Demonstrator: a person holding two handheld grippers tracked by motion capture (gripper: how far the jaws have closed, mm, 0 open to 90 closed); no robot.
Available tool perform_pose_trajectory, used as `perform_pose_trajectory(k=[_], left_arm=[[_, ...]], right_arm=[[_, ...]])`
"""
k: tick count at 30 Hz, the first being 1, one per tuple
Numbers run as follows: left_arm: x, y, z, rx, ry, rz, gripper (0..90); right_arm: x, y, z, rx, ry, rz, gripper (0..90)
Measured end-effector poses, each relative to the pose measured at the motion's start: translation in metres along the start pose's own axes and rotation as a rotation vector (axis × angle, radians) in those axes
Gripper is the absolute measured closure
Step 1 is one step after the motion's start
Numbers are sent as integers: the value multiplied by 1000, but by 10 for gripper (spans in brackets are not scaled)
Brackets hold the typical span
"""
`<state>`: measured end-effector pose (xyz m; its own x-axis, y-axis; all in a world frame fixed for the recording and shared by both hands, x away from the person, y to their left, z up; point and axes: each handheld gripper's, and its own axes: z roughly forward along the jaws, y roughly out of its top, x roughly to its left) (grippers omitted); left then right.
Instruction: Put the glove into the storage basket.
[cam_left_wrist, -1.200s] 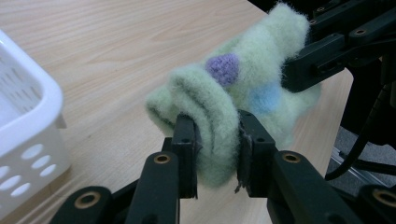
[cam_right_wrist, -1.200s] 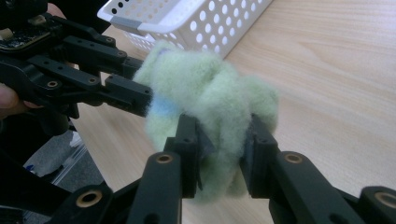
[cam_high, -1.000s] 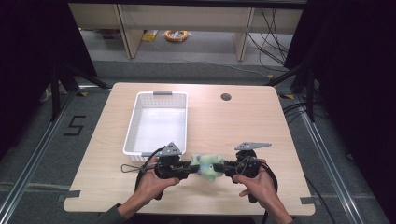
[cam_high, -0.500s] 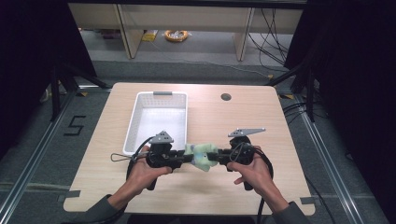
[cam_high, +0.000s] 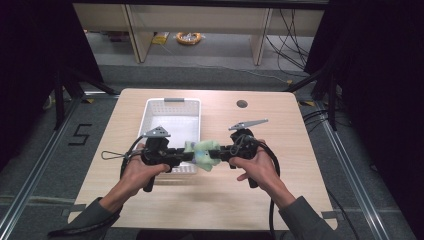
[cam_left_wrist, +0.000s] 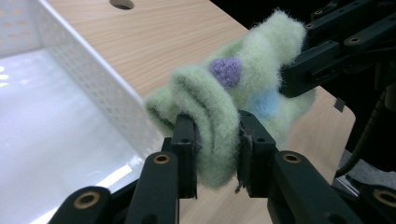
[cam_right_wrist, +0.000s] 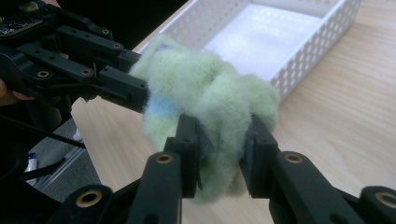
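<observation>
Wooden surface sits in a dark framed bay, shelving and loose cables on the floor behind it. Bare wood right of centre and along the near edge; small round hole near the far edge.

White perforated basket stands left of centre, nothing visible inside.

Fuzzy green sock, purple and blue spots, hangs in the air between both tongs, over the basket's near right corner and the wood beside it, not resting on anything.

Left tongs are clamped narrow on one bunched end of the sock, jaws pressing into the pile in the left gripper view. Right tongs are clamped on the other end the same way. Tips nearly facing each other, sock bunched short between them.

Step in hand looks like carrying the sock to the basket. To do it well:
- move both hands as one so the fabric neither stretches nor slips out
- go left and away, over the near rim, then lower before letting go
- release one end first only once the bulk is inside the walls

Clearances: basket rim is just under the left tongs, so keep height until past it. Plenty of free room right and front; left hand is close to the basket wall.
</observation>
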<state>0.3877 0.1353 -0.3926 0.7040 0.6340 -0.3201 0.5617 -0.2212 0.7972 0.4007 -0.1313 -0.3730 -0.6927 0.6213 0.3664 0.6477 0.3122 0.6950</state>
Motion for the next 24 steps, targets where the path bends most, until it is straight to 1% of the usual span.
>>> perform_pose_trajectory(k=[1,2,4,5,8,9,10,11,13,15,17,18,19,20,21,22,23,24], left_arm=[[2,1,-3,3,9,-5,708],[6,1,-6,3,20,-11,708],[12,3,-11,8,24,-23,708],[15,3,-14,4,35,-31,708],[24,3,-21,8,48,-34,708],[26,3,-23,8,64,-35,708],[29,3,-24,13,68,-39,708],[32,3,-26,16,81,-42,708],[37,2,-28,23,90,-53,708],[44,1,-31,32,97,-55,708],[51,-1,-33,37,103,-70,708],[54,-2,-33,41,108,-80,708],[57,-3,-33,48,112,-82,708],[60,-4,-33,51,118,-88,708],[64,-5,-32,59,120,-87,708],[66,-6,-31,57,125,-101,708],[70,-8,-30,63,128,-104,708],[73,-9,-30,82,133,-100,708]], right_arm=[[1,4,3,5,1,-14,715],[3,8,6,12,0,-16,715],[7,16,12,23,10,-21,715],[8,20,16,28,13,-20,715],[11,31,26,43,19,-26,715],[13,37,34,54,21,-31,715],[13,37,34,54,21,-31,715],[14,39,38,67,24,-28,715],[15,44,46,74,26,-37,714],[15,48,54,88,32,-30,714],[14,51,63,91,42,-22,714],[14,52,66,96,39,-22,713],[15,54,75,107,39,-24,713],[15,54,75,107,39,-24,713],[14,55,79,111,35,-29,713],[14,56,84,115,26,-31,713],[13,56,88,118,23,-32,712],[12,57,93,125,21,-32,712]])
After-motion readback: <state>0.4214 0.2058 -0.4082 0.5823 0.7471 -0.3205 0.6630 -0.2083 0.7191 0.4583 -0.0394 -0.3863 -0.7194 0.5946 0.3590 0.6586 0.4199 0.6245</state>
